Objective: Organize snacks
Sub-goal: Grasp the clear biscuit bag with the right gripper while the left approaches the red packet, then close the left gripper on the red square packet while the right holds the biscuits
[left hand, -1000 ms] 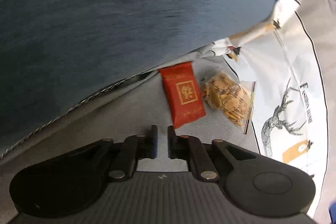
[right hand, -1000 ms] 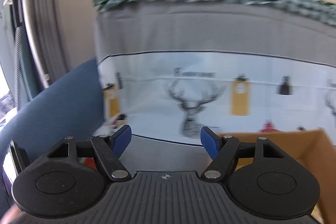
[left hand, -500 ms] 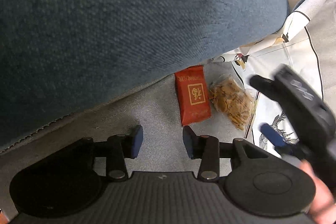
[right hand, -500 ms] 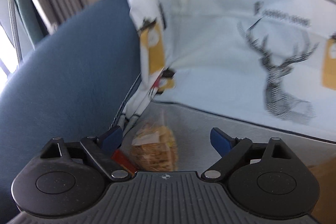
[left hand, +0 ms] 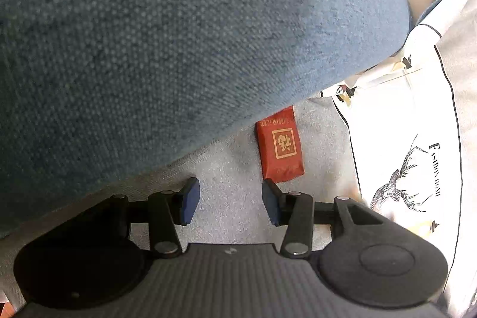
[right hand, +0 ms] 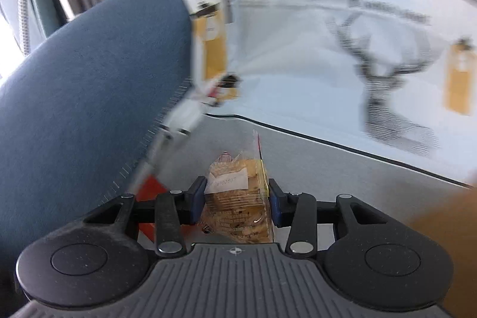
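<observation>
Left hand-held gripper [left hand: 228, 200] empty, jaws parted after widening; red packet [left hand: 280, 145], gold emblem, at 1 o'clock. Only right view shows right hand-held gripper [right hand: 237, 200] just clamped onto cracker bag [right hand: 238, 198], white label partly legible.

At the lower centre of the frame, the right gripper [right hand: 236, 200] has just been closing, and its blue pads press both sides of a clear bag of crackers [right hand: 238, 198]. A red packet [right hand: 148, 192] peeks out at lower left, beside the blue cushion [right hand: 83, 97]. A blurred deer-print cloth [right hand: 342, 64] fills the upper right.
</observation>
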Demonstrator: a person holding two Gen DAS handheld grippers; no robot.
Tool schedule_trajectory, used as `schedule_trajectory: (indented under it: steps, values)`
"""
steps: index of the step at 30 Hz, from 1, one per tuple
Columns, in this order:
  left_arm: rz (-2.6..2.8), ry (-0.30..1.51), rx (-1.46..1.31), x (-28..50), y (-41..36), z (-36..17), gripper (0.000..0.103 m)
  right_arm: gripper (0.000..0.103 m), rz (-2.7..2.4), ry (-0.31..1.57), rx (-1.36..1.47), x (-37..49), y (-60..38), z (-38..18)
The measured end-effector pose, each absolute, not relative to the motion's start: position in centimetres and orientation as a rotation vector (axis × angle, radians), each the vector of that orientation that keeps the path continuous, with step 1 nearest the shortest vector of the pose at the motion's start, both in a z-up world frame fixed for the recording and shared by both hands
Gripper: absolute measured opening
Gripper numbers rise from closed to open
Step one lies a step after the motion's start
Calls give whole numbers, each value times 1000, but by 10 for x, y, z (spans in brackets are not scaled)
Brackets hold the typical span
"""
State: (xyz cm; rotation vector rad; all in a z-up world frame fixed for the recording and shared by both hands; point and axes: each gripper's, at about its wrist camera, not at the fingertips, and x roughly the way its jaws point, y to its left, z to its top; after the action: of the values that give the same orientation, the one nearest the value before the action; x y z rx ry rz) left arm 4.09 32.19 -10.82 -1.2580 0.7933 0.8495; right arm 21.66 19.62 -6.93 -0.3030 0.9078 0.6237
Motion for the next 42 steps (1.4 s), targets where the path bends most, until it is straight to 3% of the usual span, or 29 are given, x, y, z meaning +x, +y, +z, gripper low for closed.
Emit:
schedule_trajectory:
  steps: [9,17,26,28,30,34,39,41,42]
  values:
    - [830,764,-1191,45,326,-100,50,44,437,814,-377,127,98,-53]
    - [686,819,-1025,73,323,-101,50,44,440,753,-287,93,92,-78]
    - [572,873,-645,118,300,-95,67,46,495,777,-185,93,85,-91]
    - [570,873,-561,124,292,-96,79,46,487,790,-153,95,83,-91]
    - [545,884,-498,134,288,-101,84,46,486,802,-134,96,82,-90]
    - [523,897,-410,148,283,-118,86,46,489,841,-89,100,78,-89]
    - [511,898,-323,154,280,-134,85,47,508,867,-79,105,75,-88]
    - [519,881,-296,151,276,-132,74,47,511,872,-78,106,76,-88]
    - [512,873,-279,149,275,-130,59,47,514,872,-81,106,77,-88]
